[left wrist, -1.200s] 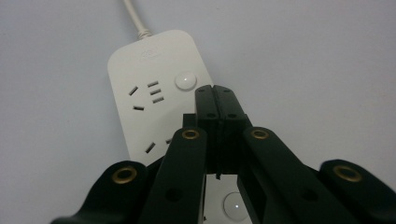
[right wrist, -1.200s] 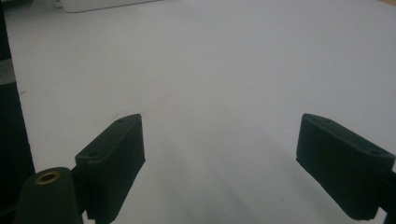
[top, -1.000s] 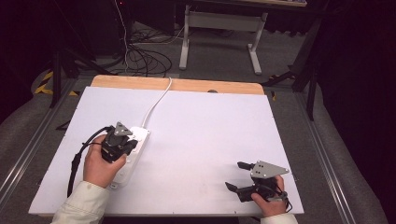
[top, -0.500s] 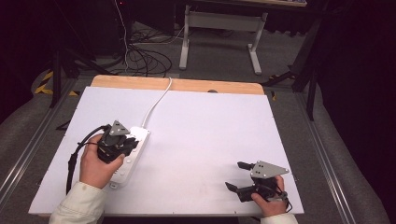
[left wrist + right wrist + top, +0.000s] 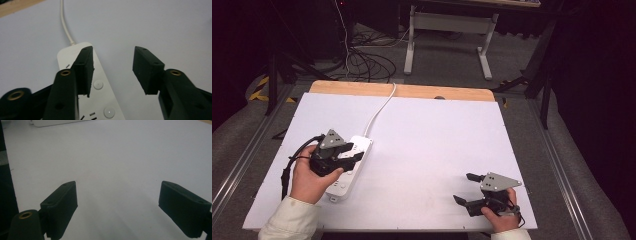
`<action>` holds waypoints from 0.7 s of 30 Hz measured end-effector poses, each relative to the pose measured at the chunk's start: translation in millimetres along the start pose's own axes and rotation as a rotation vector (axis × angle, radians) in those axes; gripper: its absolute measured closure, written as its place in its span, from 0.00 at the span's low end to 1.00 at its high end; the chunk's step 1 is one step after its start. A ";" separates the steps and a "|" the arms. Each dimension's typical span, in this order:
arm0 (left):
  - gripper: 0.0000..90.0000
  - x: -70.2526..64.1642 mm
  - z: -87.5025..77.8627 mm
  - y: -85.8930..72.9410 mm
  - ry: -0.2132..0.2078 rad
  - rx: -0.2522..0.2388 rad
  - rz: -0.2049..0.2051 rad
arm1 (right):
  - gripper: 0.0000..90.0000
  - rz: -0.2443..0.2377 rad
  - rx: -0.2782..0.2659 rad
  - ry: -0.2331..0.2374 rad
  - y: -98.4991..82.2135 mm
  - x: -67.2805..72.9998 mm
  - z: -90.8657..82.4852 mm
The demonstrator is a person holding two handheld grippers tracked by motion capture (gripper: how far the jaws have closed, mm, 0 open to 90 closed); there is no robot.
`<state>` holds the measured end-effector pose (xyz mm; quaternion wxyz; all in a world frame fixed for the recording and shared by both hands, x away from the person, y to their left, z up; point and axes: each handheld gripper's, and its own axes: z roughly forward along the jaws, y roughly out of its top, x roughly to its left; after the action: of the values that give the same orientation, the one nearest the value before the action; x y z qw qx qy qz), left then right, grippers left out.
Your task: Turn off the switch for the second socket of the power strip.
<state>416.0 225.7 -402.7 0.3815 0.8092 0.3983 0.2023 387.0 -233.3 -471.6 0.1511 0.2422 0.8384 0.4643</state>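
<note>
Left tongs (image 5: 113, 72) just opening over power strip (image 5: 100, 100) (nothing clamped); right tongs (image 5: 117, 210) apart.

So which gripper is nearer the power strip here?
Left. The left gripper hangs right over the power strip, jaws apart after opening, nothing between them. The right gripper sits far across the table, open and empty.

power strip (image 5: 348, 167) left, bare table (image 5: 437, 145) elsewhere
</note>
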 end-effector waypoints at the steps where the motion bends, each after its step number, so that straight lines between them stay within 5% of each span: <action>1: 0.50 -0.2 -2.0 -0.4 0.004 -0.016 0.008 | 0.18 0.002 -0.002 0.002 -0.1 0.0 0.0; 6: 0.33 -1.5 -13.7 -3.0 0.003 -0.053 0.019 | 0.18 0.001 -0.003 0.001 0.0 0.1 -0.4; 16: 0.19 6.6 -41.5 -15.9 -0.080 -0.164 0.042 | 0.18 -0.001 -0.006 0.001 0.1 0.2 -0.5; 21: 0.13 8.9 -49.0 -27.9 -0.101 -0.176 0.064 | 0.18 0.000 -0.008 0.001 0.1 0.2 -1.0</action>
<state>376.7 266.1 -393.4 0.4640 0.7941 0.3333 0.2073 386.4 -233.8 -471.0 0.1516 0.2415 0.8365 0.4680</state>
